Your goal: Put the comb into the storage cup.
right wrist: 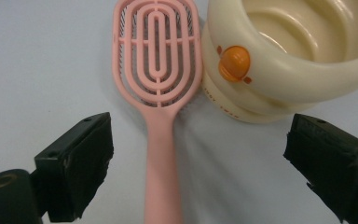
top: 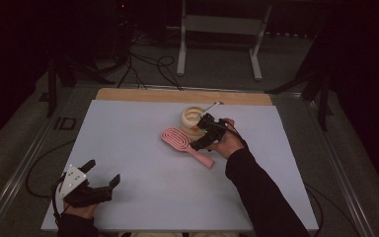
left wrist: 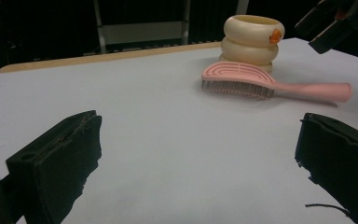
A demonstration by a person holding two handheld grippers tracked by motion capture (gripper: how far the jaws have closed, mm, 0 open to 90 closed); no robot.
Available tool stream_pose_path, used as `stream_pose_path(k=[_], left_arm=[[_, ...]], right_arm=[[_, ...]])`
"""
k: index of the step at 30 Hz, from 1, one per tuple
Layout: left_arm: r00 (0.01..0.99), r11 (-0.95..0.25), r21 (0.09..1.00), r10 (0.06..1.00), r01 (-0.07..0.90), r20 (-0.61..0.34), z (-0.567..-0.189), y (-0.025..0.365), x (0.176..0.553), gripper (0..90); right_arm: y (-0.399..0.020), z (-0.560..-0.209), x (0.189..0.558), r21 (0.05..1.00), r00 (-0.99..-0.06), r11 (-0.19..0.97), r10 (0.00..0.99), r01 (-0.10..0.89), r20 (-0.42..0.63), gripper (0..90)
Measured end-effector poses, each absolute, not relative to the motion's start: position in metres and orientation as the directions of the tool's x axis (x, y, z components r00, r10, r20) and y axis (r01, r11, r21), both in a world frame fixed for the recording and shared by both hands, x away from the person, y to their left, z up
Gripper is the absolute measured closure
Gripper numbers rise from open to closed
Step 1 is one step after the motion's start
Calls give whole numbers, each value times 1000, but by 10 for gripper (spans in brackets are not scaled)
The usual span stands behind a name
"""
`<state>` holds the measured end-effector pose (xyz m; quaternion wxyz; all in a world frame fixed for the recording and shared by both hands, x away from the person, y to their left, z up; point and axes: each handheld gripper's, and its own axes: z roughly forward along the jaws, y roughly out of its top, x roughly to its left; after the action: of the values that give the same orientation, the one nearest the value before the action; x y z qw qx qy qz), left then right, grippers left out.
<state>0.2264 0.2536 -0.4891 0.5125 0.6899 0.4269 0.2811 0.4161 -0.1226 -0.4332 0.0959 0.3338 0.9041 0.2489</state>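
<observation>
Right tool [right wrist: 198, 163] gapes over pink hairbrush [right wrist: 157, 93]; cup [right wrist: 279, 60] lettering unreadable.

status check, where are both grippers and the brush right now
Right gripper open, jaws either side of the pink vented plastic hairbrush handle. Left gripper open, idle at near left. Cream ribbed plastic cup beside brush head.

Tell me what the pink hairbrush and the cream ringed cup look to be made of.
Pink hairbrush: likely moulded plastic, matte, one-piece with open slots in its back. Cream ringed cup: probably glossy plastic, with soft highlights on its rounded rings and an orange button; ceramic can't be ruled out.
</observation>
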Motion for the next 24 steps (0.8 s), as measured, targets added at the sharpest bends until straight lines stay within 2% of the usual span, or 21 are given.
stream_pose_path(k=[24], left_arm=[[481,-114,946,875,303,-48,-489,253,227,9]], right_arm=[[-114,-451,430,463,-749,661,663,591,10,71]])
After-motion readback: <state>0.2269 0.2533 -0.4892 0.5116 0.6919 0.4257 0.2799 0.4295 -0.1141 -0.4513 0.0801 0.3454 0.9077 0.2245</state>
